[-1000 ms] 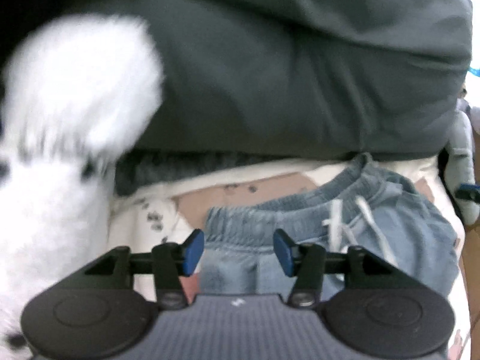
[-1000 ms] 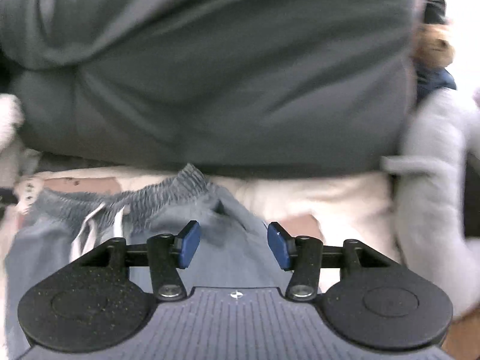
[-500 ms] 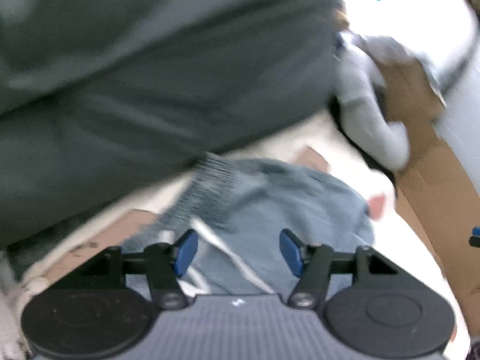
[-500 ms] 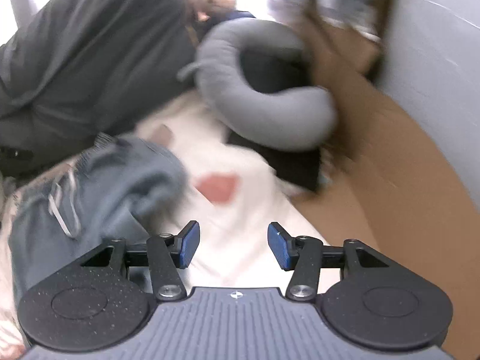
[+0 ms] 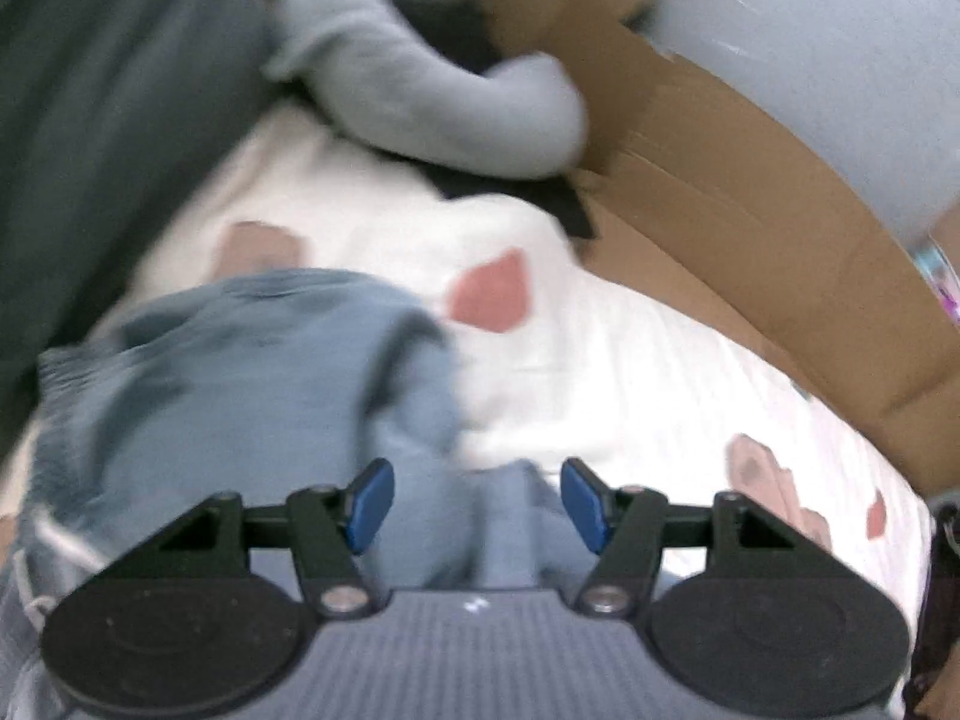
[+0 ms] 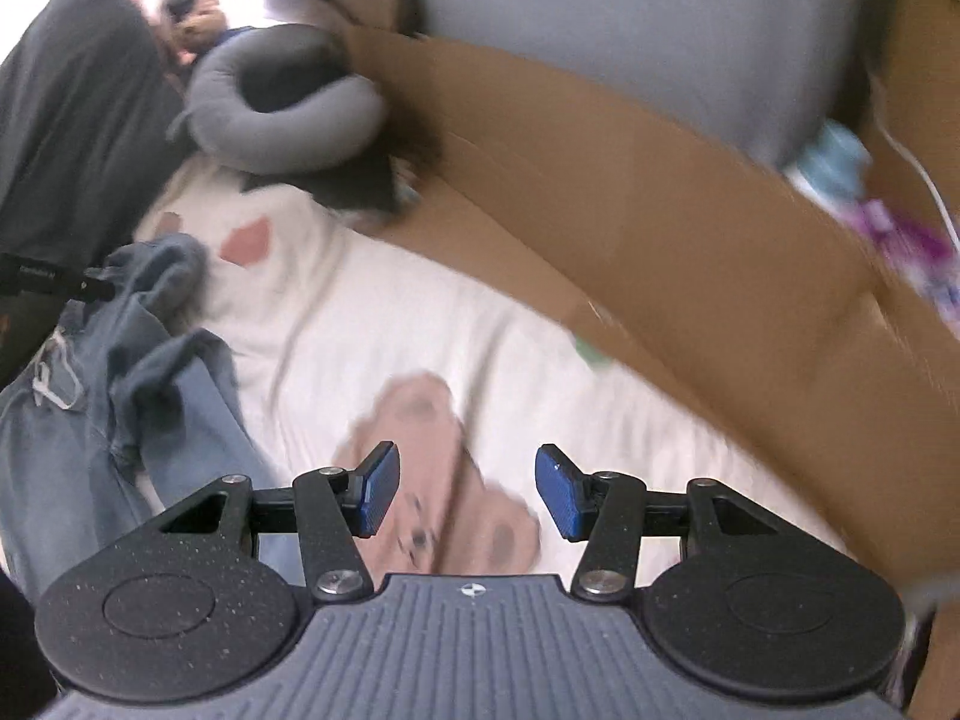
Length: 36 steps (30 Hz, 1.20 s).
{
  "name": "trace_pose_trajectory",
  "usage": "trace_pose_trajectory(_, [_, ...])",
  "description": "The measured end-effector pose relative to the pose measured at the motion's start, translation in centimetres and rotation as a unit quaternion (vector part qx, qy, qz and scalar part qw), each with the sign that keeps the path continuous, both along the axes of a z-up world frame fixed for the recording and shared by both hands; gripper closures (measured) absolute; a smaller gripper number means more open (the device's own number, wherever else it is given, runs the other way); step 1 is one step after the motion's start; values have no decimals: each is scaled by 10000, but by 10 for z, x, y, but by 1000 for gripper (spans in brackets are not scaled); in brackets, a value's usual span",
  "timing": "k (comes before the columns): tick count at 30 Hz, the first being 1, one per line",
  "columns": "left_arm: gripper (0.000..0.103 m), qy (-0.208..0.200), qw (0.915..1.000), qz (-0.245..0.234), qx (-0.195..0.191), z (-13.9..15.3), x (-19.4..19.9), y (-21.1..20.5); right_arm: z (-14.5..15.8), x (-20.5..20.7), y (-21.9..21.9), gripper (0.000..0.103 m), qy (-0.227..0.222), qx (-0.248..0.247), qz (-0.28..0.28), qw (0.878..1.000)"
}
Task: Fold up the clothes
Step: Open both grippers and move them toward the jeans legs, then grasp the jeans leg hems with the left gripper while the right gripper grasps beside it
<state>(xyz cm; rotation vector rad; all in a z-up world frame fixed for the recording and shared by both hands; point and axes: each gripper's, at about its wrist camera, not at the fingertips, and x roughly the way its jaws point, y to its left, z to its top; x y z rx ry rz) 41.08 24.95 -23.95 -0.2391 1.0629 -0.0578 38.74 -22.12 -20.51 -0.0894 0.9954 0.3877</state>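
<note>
A crumpled blue garment (image 5: 240,396) with a white drawstring lies on the white sheet (image 5: 630,360) printed with pink shapes. My left gripper (image 5: 477,504) hovers over its right part, open. A fold of blue cloth sits under the gap, and the pads do not press on it. In the right wrist view the same garment (image 6: 120,372) lies to the left. My right gripper (image 6: 468,492) stands open over a pink print on the sheet (image 6: 420,312), with nothing between its fingers. Both views are blurred.
A grey U-shaped neck pillow (image 5: 420,96) (image 6: 276,108) lies at the far end. A long brown cardboard sheet (image 5: 750,198) (image 6: 660,228) borders the right side. A dark grey pillow or duvet (image 5: 90,150) (image 6: 66,120) fills the left.
Both views have swung right, from the dark grey pillow towards the cardboard. The blue garment has slid left in both, and the right gripper is now over bare sheet. The left jaws stand slightly wider.
</note>
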Motion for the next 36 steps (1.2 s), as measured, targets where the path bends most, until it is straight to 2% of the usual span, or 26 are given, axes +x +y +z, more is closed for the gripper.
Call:
trace_pose_trajectory(4, [39, 113, 9995, -304, 11, -14, 11, -30, -18, -31, -24, 46, 193, 5, -347, 9992])
trace_pose_trajectory(11, [38, 302, 9956, -870, 188, -26, 18, -59, -40, -68, -40, 46, 367, 172, -678, 9969])
trace_pose_trajectory(14, [38, 506, 9896, -1323, 263, -32, 22, -69, -53, -83, -43, 46, 295, 334, -832, 9955])
trace_pose_trajectory(18, [39, 675, 9812, -1696, 623, -35, 23, -80, -78, -100, -47, 46, 174, 630, -1084, 9920])
trace_pose_trajectory(24, [39, 771, 9770, -1821, 793, -35, 28, -77, -119, -128, -54, 46, -97, 1184, -1574, 9804])
trace_pose_trajectory(28, [39, 806, 9734, -1959, 873, -34, 29, -80, -140, -141, -56, 46, -49, 1317, -1611, 9781])
trace_pose_trajectory(32, [39, 756, 9720, -2080, 795, -32, 31, -83, -153, -146, -65, 46, -4, 1437, -1779, 9735])
trace_pose_trajectory(36, [45, 777, 9707, -2160, 712, -36, 34, -85, -165, -139, -71, 46, 76, 1620, -1790, 9704])
